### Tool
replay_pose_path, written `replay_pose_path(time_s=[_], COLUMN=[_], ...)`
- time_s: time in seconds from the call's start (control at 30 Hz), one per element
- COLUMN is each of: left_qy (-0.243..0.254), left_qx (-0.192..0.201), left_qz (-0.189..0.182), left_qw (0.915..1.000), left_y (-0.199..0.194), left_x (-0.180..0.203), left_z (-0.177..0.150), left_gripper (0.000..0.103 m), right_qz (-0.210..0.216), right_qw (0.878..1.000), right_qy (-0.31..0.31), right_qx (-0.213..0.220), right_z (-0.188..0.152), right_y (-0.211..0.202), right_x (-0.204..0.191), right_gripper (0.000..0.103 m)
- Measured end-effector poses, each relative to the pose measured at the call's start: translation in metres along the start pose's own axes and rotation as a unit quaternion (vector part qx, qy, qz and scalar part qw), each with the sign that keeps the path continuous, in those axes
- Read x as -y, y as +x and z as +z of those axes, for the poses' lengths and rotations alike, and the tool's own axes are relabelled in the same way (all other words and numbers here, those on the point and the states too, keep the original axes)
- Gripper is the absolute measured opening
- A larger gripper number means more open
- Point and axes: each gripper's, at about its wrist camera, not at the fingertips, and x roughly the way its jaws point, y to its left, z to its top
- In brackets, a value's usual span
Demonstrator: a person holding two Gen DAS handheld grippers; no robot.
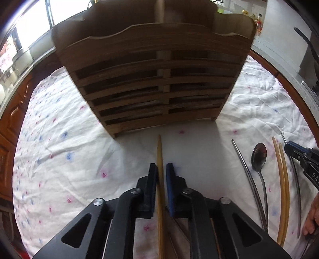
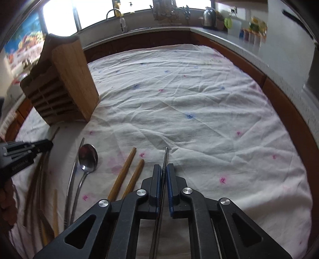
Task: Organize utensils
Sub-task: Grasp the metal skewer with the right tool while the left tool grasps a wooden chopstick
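Note:
My left gripper [image 1: 161, 169] is shut on a wooden chopstick [image 1: 159, 151] whose tip points at the foot of the slatted wooden utensil holder [image 1: 153, 79] just ahead. My right gripper [image 2: 163, 169] is shut on a metal chopstick [image 2: 165, 157] above the white cloth. Between the grippers lie a metal spoon [image 2: 87, 157], another metal chopstick [image 2: 76, 157] and two wooden chopsticks [image 2: 127, 169]. The spoon [image 1: 259, 157] and the wooden pair [image 1: 283, 179] also show in the left wrist view, with the right gripper [image 1: 293, 147] beside them.
A wrinkled white tablecloth [image 2: 199, 109] with pink and blue marks covers the table. More wooden utensils [image 2: 43, 199] lie under the left gripper [image 2: 39, 147]. A kitchen counter with a sink and kettle [image 2: 209, 18] runs behind the table.

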Motion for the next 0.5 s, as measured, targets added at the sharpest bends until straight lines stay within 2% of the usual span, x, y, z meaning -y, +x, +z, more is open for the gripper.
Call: replay_pose_path(time_s=[0.3, 0.5], left_qy=[-0.005, -0.021], left_qx=[0.013, 0.041], left_qz=[-0.02, -0.039], left_qw=[0.9997, 0.9982], left_y=[-0.003, -0.039], left_x=[0.002, -0.008], left_z=[-0.005, -0.013], left_gripper=[0.004, 0.004], right_qz=[0.063, 0.091], right_qw=[0.997, 0.994], right_qy=[0.049, 0.049], right_qx=[0.009, 0.043], right_z=[0.001, 0.006], right_y=[-0.014, -0.049], right_x=[0.013, 0.004], right_gripper=[0.005, 0.005])
